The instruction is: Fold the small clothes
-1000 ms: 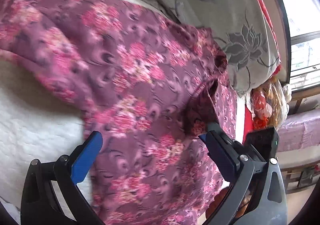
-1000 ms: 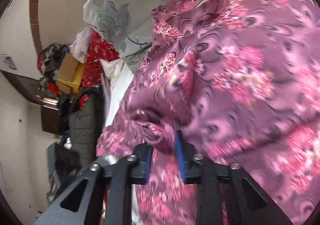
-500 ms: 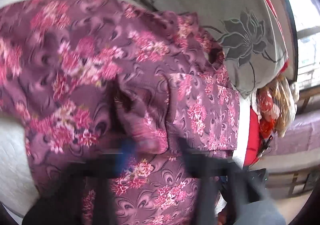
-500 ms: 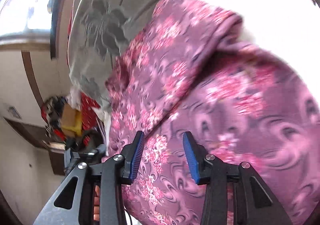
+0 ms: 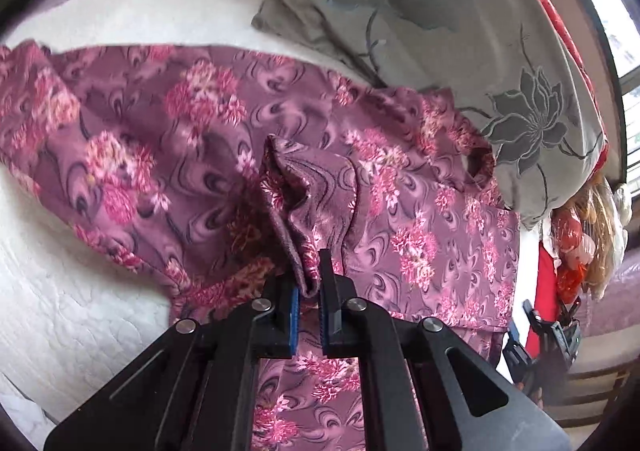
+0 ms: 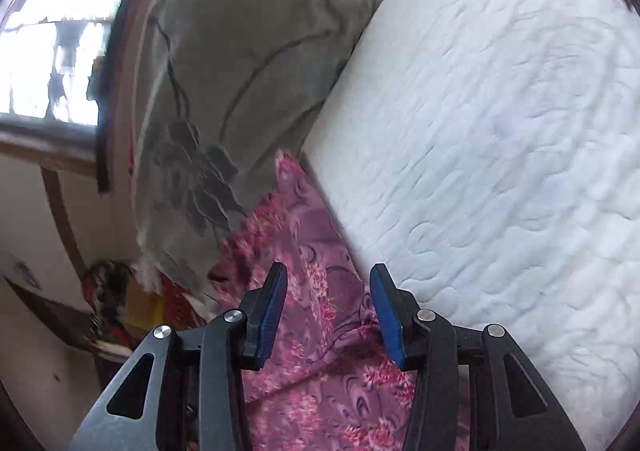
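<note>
Purple floral garment (image 5: pixel 248 139) lies across frame centre on white quilted bed (image 5: pixel 80 291). Left tool (image 5: pixel 308 291) clenched on a raised fold (bunched cloth). Right tool (image 6: pixel 326 291) released w/ jaws just widening, garment beneath, lower centre.

Floral garment (image 5: pixel 400 211): soft satiny cloth, slight sheen. Mattress (image 6: pixel 500 131): white quilted fabric, puckered. Grey pillow (image 5: pixel 460 31): matt woven cloth.

A: How much of the floral garment (image 5: pixel 208 139) shows?
B: Not all. The left-wrist picture crops it at the left and bottom edges.
A: And the right gripper (image 6: pixel 326 303)?
B: Cloth passes under its jaws; the window side is blurred.
</note>
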Available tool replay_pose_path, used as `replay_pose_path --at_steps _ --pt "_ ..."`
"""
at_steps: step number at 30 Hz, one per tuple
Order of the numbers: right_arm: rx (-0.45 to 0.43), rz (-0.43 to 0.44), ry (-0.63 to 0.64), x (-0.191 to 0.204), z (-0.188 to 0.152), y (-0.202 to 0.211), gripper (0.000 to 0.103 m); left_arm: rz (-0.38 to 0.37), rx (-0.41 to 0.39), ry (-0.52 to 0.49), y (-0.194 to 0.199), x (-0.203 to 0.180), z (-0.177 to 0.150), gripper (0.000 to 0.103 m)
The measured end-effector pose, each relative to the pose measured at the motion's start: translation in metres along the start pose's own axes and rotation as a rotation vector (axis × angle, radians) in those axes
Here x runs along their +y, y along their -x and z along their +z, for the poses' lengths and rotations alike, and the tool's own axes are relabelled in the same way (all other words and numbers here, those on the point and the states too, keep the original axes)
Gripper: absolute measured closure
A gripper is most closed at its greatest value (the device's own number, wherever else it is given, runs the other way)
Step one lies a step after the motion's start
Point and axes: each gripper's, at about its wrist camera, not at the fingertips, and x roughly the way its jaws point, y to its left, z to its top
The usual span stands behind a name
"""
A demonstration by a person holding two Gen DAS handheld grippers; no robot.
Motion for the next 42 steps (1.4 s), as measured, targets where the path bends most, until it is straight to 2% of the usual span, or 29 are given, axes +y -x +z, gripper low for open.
replay_pose_path --at_steps 1,3,5,7,8,10,11,14,16,18,19,20,22,24,25,26,28,31,32,33,34,35,36,38,40,42 --pt "0.035 -0.046 0.043 0.008 -0.001 -0.01 0.06 -0.006 0.004 0.005 0.0 0.001 -0.001 0.098" --pt "0.029 -0.07 0.149 0.024 -0.005 -0.013 0.096 -0.017 0.006 0.008 -0.002 0.001 -0.002 0.098" --pt "-0.054 -0.059 0.226 0.034 -0.011 -0.002 0.097 -0.007 0.016 0.0 -0.006 0.002 -0.002 0.098" --pt "-0.11 -0.059 0.214 0.027 -0.012 0.008 0.098 0.027 0.038 -0.015 -0.014 0.005 -0.005 0.096" --pt "-0.114 -0.105 0.198 0.018 -0.012 0.004 0.098 0.057 0.055 -0.026 -0.02 0.005 -0.006 0.093" --pt "-0.045 -0.218 0.183 0.0 -0.011 -0.013 0.099 0.069 0.053 -0.046 -0.024 0.001 -0.009 0.093" --pt "-0.045 -0.2 0.177 -0.004 -0.011 -0.013 0.1 0.071 0.048 -0.06 -0.02 -0.001 -0.009 0.091" --pt "-0.126 -0.199 0.167 0.004 -0.011 0.008 0.093 0.043 0.008 -0.065 0.003 -0.002 -0.01 0.091" --pt "-0.156 -0.125 0.21 0.018 -0.012 0.016 0.093 -0.001 -0.051 -0.057 0.021 -0.004 -0.009 0.088" --pt "-0.16 -0.091 0.273 0.036 -0.014 0.014 0.093 -0.002 -0.084 -0.077 0.027 -0.013 -0.011 0.074" --pt "-0.146 -0.084 0.309 0.044 -0.017 0.008 0.092 0.004 -0.087 -0.095 0.024 -0.018 -0.012 0.063" --pt "-0.137 -0.091 0.332 0.049 -0.02 0.004 0.089 0.022 -0.085 -0.117 0.019 -0.024 -0.013 0.059" --pt "-0.096 -0.129 0.37 0.05 -0.03 -0.017 0.086 0.095 -0.057 -0.17 -0.002 -0.031 -0.017 0.059" --pt "0.0 -0.22 0.384 0.037 -0.038 -0.046 0.076 0.171 0.022 -0.2 -0.032 -0.031 -0.023 0.059" --pt "-0.015 -0.227 0.411 0.035 -0.044 -0.049 0.077 0.173 0.031 -0.208 -0.039 -0.029 -0.025 0.056" --pt "-0.057 -0.23 0.438 0.04 -0.048 -0.045 0.078 0.168 0.002 -0.219 -0.036 -0.03 -0.026 0.055" --pt "-0.035 -0.276 0.425 0.051 -0.051 -0.044 0.077 0.152 0.011 -0.219 -0.031 -0.031 -0.027 0.051" --pt "-0.044 -0.202 0.449 0.066 -0.06 -0.04 0.073 0.122 0.026 -0.18 -0.026 -0.024 -0.028 0.05" --pt "-0.036 -0.203 0.468 0.07 -0.066 -0.044 0.067 0.112 0.028 -0.171 -0.024 -0.021 -0.029 0.05" --pt "-0.013 -0.214 0.492 0.074 -0.073 -0.051 0.06 0.103 0.031 -0.165 -0.02 -0.017 -0.031 0.05" --pt "0.02 -0.246 0.516 0.074 -0.08 -0.061 0.058 0.094 0.036 -0.16 -0.017 -0.014 -0.033 0.05" --pt "0.021 -0.287 0.543 0.075 -0.086 -0.066 0.058 0.083 0.044 -0.157 -0.013 -0.011 -0.034 0.05" --pt "-0.018 -0.32 0.589 0.081 -0.094 -0.066 0.059 0.07 0.049 -0.155 -0.007 -0.005 -0.038 0.05" --pt "-0.028 -0.361 0.607 0.094 -0.103 -0.068 0.057 0.042 0.025 -0.144 0.012 0.009 -0.038 0.05" --pt "-0.022 -0.284 0.586 0.107 -0.111 -0.071 0.057 0.021 -0.008 -0.119 0.029 0.027 -0.034 0.05" --pt "-0.019 -0.25 0.61 0.125 -0.126 -0.08 0.057 -0.011 -0.04 -0.065 0.048 0.057 -0.022 0.048"
